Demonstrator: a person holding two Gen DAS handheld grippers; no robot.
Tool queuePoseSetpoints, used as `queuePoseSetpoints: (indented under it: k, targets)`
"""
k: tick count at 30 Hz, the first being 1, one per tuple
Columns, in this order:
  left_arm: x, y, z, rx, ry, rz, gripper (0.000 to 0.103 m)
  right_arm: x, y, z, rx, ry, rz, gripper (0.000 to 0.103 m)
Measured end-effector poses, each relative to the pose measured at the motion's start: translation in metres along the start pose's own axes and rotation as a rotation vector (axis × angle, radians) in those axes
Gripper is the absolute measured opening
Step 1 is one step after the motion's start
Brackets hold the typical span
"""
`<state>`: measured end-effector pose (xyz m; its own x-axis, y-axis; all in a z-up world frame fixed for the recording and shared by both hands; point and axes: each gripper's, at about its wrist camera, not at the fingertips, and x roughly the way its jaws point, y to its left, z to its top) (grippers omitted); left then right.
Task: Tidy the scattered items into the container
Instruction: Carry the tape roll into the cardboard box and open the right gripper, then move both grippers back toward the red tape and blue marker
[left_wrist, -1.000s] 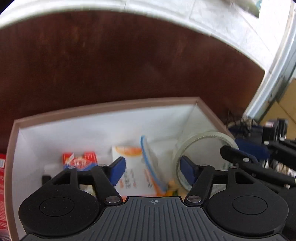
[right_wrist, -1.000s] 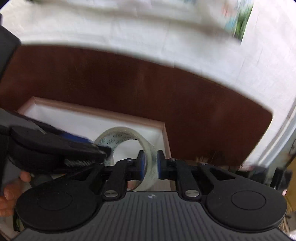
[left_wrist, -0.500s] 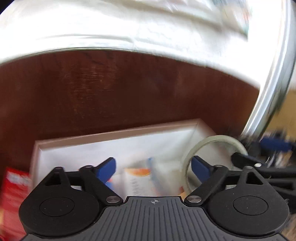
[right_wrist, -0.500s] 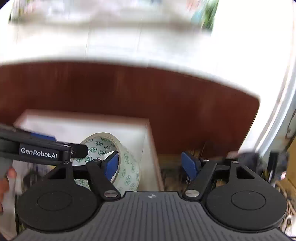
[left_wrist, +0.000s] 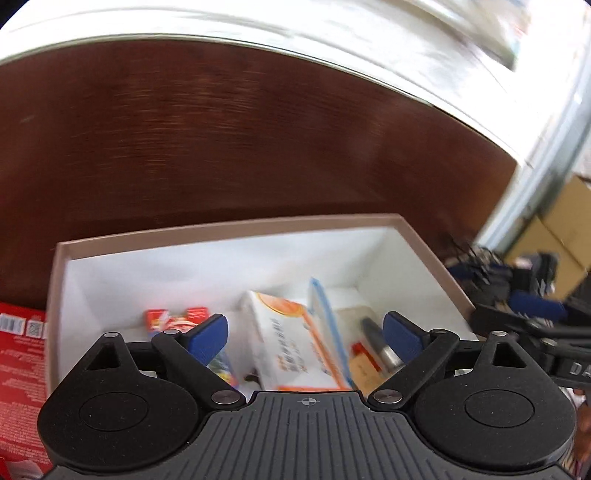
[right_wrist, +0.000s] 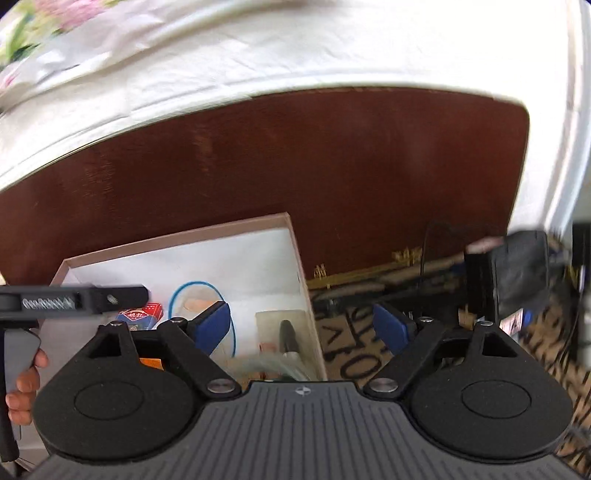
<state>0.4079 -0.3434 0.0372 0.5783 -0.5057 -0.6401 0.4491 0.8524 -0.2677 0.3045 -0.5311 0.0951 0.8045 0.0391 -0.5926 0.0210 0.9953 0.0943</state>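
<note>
- Presently, a rectangular cardboard box (left_wrist: 236, 230) with tan rim and white walls is seen on the dark wooden worktop (left_wrist: 221, 129).
- Cartons, a bag and a dark pen (left_wrist: 378, 341) are contained; details are blurred.
- Left claw (left_wrist: 304, 334) is held wide, empty, above them.
- Right claw (right_wrist: 301, 325) is opening, empty, astride the box's right edge.
- Bare worktop is shown beyond the rim.

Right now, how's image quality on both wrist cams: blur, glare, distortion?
Left wrist: motion blur smears the wall and the box contents; its own tool stays sharp. Right wrist: overexposed white wall, soft floral cloth at top left, fisheye bowing the brown table edge; tool crisp.
</note>
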Motion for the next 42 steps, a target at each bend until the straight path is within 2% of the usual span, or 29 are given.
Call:
queuePoseSetpoints:
  k: [5, 8, 12, 17, 20, 25, 29, 33, 35, 39, 42]
  targets:
    - [-0.015, -0.011, -0.009, 0.048, 0.016, 0.015, 0.099, -0.004, 0.015, -0.001, -0.070, 0.015, 0.009, 0.090]
    - [-0.037, -0.009, -0.017, 0.023, 0.002, 0.008, 0.099, -0.016, 0.023, -0.005, -0.086, 0.016, 0.012, 0.093]
    - [-0.076, -0.010, -0.033, 0.013, -0.034, -0.004, 0.099, -0.047, 0.034, -0.014, -0.097, -0.007, 0.038, 0.098]
    - [-0.148, -0.007, -0.076, 0.014, -0.074, 0.022, 0.100, -0.101, 0.064, -0.037, -0.142, -0.054, 0.082, 0.102]
    - [-0.191, 0.000, -0.114, 0.002, -0.092, 0.052, 0.101, -0.132, 0.085, -0.060, -0.188, -0.079, 0.122, 0.102]
    - [-0.254, 0.020, -0.202, -0.025, -0.139, 0.127, 0.101, -0.170, 0.120, -0.120, -0.251, -0.097, 0.239, 0.102]
    - [-0.285, 0.049, -0.272, -0.086, -0.106, 0.136, 0.101, -0.184, 0.148, -0.181, -0.201, -0.061, 0.326, 0.102]
    - [-0.304, 0.081, -0.326, -0.162, -0.091, 0.188, 0.101, -0.179, 0.174, -0.236, -0.133, 0.012, 0.340, 0.102]
    - [-0.309, 0.096, -0.339, -0.195, -0.077, 0.230, 0.100, -0.168, 0.187, -0.260, -0.109, 0.064, 0.326, 0.102]
    - [-0.317, 0.123, -0.348, -0.290, -0.090, 0.250, 0.100, -0.148, 0.212, -0.295, -0.112, 0.167, 0.237, 0.102]
    - [-0.314, 0.136, -0.347, -0.343, -0.116, 0.272, 0.097, -0.148, 0.228, -0.306, -0.183, 0.135, 0.186, 0.102]
